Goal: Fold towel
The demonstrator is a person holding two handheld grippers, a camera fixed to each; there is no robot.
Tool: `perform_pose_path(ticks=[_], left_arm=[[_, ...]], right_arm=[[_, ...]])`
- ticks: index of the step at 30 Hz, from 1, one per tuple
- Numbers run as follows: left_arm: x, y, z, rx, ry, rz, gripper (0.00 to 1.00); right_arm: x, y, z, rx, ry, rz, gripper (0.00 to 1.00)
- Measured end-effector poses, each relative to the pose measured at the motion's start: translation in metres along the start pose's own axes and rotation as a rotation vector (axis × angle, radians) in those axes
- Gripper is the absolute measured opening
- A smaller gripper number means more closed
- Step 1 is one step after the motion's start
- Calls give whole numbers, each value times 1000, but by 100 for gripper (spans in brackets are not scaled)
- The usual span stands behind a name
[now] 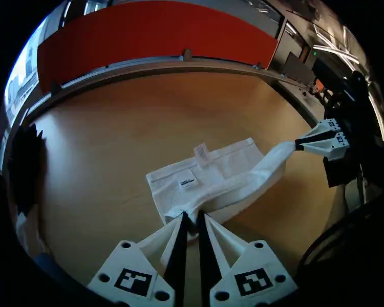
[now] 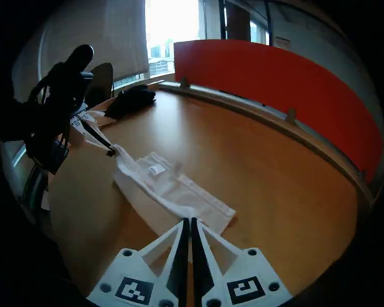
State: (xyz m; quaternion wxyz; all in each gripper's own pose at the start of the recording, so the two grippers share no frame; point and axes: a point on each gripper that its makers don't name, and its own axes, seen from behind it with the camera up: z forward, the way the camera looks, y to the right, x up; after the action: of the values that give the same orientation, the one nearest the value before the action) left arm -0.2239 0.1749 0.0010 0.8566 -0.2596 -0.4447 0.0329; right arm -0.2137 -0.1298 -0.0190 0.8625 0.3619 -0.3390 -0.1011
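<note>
Fold towel, status: the towel [image 1: 212, 174] lies mid-table [image 1: 115, 133], white, label side up. It is long and narrow, apparently already doubled at least once, though the layers are hard to count. One long edge is raised off the wood and stretched as a band between the two grippers; the rest lies flat beneath and behind it. Judgement: a fold is in progress, not finished. The lifted edge is yet to be carried across and laid down, and any later fold and smoothing remain.

Left gripper [image 1: 192, 222]: fingers nearly closed, only a thin slit between them, pinching the near corner of the towel. Cloth bunches right at the tips.

Right gripper [image 1: 300, 146]: seen across the table, fingers closed to a point on the far end of the raised band, cloth pulled taut from the tips. In the right gripper view its own fingers show the same narrow gap, with the towel's corner at the tips.

Both grasps look firm, with no slack sagging between them.
</note>
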Motion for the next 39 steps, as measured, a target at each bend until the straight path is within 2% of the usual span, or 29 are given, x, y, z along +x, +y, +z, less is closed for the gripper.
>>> perform_pose_path(ticks=[11,20,26,30,36,39], left_arm=[[-6,-5,23,-9,-14,19,14],[-9,-15,43,13,-21,46,15],[-9,-21,53,35,-26,45,23],[-7,-25,57,46,-22,44,25],[-3,-32,61,66,-15,57,29],[-2,-34,63,75,-14,66,35]], right_arm=[[-18,8,21,2,-35,27,3],[-32,17,40,-12,-57,57,3],[-36,22,49,-29,-61,74,3],[-37,24,52,-37,-62,83,4],[-36,28,56,-56,-59,84,8],[-35,31,57,-69,-59,82,15]])
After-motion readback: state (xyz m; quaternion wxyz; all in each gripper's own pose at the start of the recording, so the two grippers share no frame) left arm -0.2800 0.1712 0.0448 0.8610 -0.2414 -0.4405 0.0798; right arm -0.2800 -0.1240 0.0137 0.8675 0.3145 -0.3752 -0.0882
